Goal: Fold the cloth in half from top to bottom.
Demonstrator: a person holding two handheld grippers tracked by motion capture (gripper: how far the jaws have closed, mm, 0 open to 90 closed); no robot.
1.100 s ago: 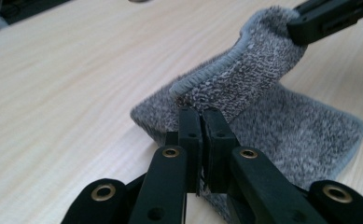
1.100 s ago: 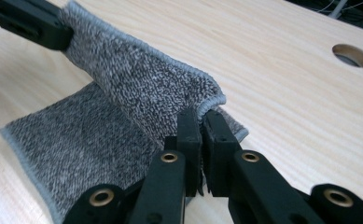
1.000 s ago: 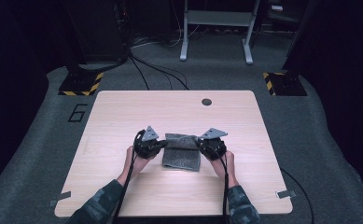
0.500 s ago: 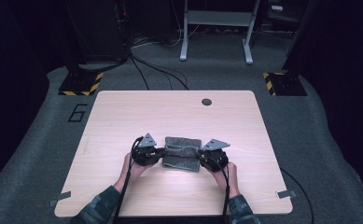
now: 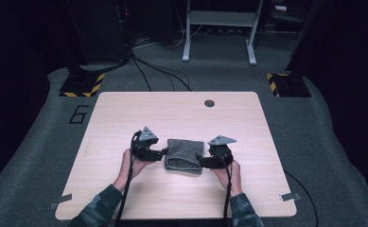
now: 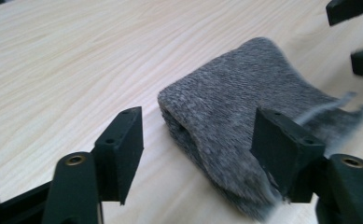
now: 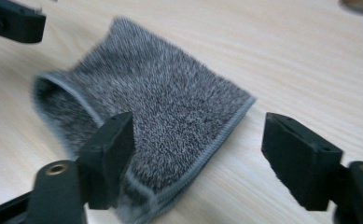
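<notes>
At the near edge of the wooden table [image 5: 181,113], two sleeved forearms are seen coming in, each hand wrapped around a black gripper. Just beyond the hands, a folded grey towel [image 5: 185,155] is laid flat on the table, and it is taken as the landmark here. The left gripper [image 5: 162,152] is held just beside the towel's left edge, and the right gripper [image 5: 201,160] just beside its right edge; a grey three-cornered plate is carried on top of each.

In the left gripper view, the jaws are seen standing apart, having just been opening; the towel [image 6: 244,116] lies ahead between them and one jaw overlaps its near corner, but no pad is pressed on the cloth. A rounded fold is shown at the towel's near end. In the right gripper view, the jaws are likewise parted and have just been opening, with the towel [image 7: 170,107] lying free ahead of them; its hemmed edge is turned towards the right-hand jaw.

Well beyond the towel, a small dark round hole [image 5: 209,103] is set in the tabletop near the far edge. Past the table, a grey metal stand [image 5: 219,28] and loose cables are seen on the floor.
</notes>
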